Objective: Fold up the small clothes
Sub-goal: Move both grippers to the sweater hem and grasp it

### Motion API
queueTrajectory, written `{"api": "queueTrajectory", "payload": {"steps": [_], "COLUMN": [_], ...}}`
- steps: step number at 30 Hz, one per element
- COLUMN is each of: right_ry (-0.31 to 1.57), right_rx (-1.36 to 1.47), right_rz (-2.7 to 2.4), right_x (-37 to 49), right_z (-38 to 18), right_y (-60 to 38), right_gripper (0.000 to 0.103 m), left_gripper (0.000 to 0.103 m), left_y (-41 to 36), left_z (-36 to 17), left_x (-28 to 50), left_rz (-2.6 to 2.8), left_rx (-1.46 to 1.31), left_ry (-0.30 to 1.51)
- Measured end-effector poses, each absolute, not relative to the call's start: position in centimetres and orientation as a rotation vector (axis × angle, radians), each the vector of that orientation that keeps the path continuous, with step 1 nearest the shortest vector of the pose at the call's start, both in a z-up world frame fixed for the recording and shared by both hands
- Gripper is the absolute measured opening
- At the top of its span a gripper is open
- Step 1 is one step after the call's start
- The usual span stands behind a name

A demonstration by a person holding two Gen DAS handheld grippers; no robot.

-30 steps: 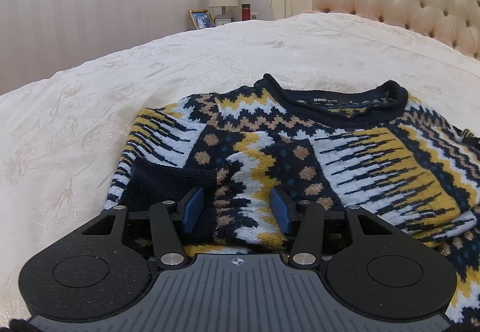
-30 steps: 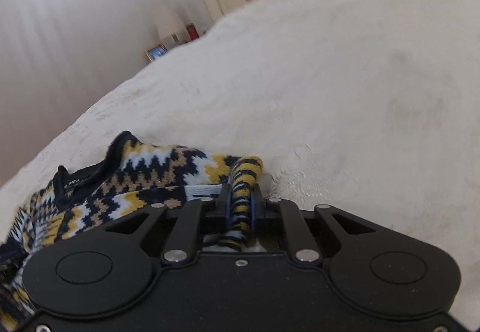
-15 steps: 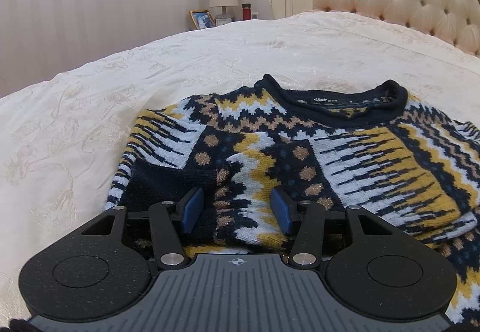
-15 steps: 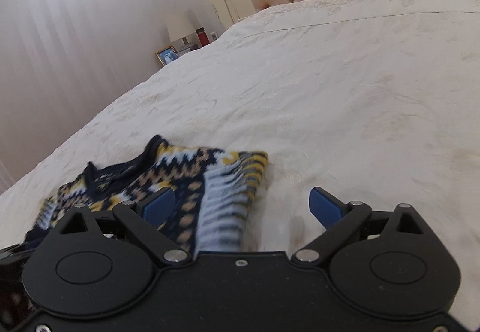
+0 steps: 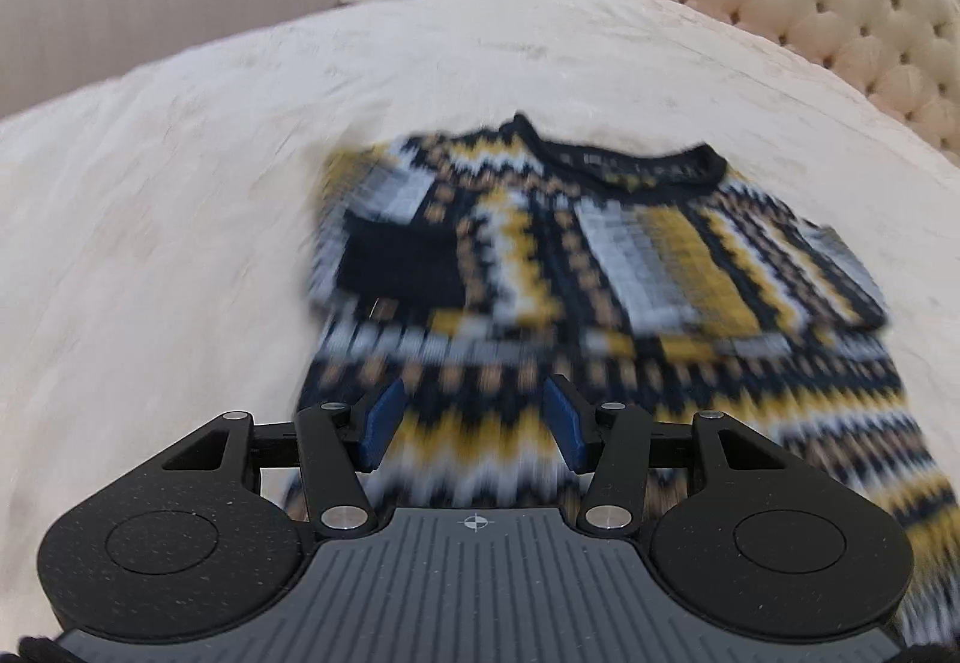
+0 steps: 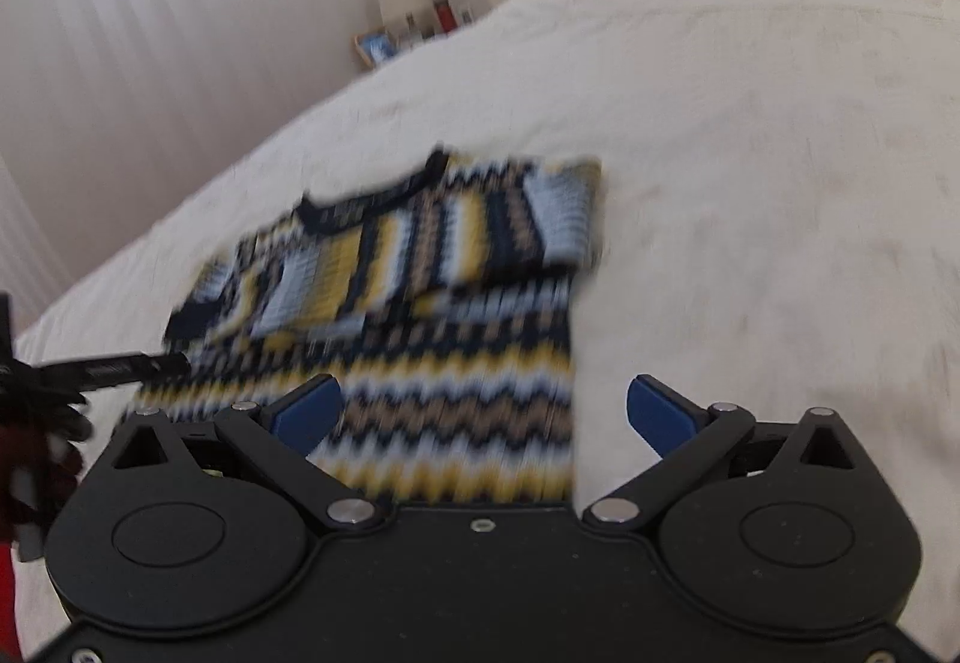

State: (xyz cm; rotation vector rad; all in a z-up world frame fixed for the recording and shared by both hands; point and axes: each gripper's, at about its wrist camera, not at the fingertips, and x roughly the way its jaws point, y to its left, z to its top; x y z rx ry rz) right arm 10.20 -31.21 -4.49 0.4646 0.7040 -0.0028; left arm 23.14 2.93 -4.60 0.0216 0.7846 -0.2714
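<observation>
Sweater partly folded on the bed, both grippers free of it.

My left gripper (image 5: 474, 426) hovers half open and empty over the sweater (image 5: 600, 267), which lies mid-frame on the bed (image 5: 180, 195), sleeves folded in. My right gripper (image 6: 483, 411) is opening its fingers (image 6: 660, 414) wide over the hem, gripping nothing.

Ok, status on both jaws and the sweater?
Left gripper open, empty. Right gripper opening, nothing held. Sweater flat on bed, sleeves folded in. Nothing obstructing.
</observation>
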Motion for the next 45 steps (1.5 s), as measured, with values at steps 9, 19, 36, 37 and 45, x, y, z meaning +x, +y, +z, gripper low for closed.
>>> {"api": "queueTrajectory", "payload": {"steps": [9, 19, 36, 37, 45], "right_ry": [0.879, 1.074, 1.109, 1.110, 1.097], "right_rx": [0.533, 0.623, 0.689, 0.697, 0.717], "right_rz": [0.011, 0.010, 0.032, 0.033, 0.050], "right_x": [5.8, 1.9, 2.9, 3.0, 2.9], "right_z": [-5.3, -7.4, -9.1, -9.2, -9.3], "right_y": [-27.7, -26.0, -26.3, -26.4, -26.6], "right_gripper": [0.102, 0.102, 0.103, 0.103, 0.103], "left_gripper": [0.050, 0.054, 0.073, 0.074, 0.067], "left_y": [7.5, 9.1, 7.6, 7.5, 7.8], "left_z": [-5.5, -7.0, -8.8, -8.9, -8.7], "left_x": [13.8, 7.5, 6.4, 6.4, 5.9], "left_rz": [-0.285, -0.322, -0.370, -0.371, -0.388], "left_rx": [-0.007, -0.048, -0.039, -0.038, -0.068], "left_ry": [0.894, 0.946, 0.940, 0.936, 0.933]}}
